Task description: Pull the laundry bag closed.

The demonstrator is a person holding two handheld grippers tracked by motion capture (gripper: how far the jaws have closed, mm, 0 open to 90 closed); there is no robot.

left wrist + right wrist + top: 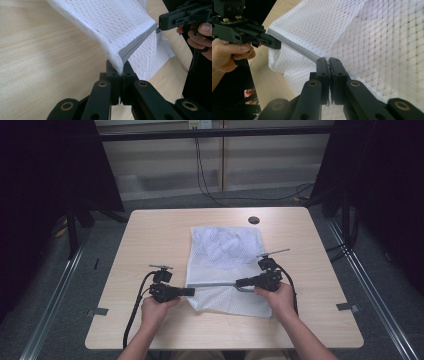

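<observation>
On the pale wooden table (150, 240), a white mesh laundry bag (225, 250) lies flat while the left gripper (190, 291) clamps its zipper end and the right gripper (240, 282) pinches the zipper pull, likely tensioning the grey zipper (212, 284) for sliding.

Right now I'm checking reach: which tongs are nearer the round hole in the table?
Right. The right tongs sit below the hole; the left tongs are farther left and lower.

White mesh zip bag (225, 265) flat on table, grey zipper (212, 284) taut.
</observation>
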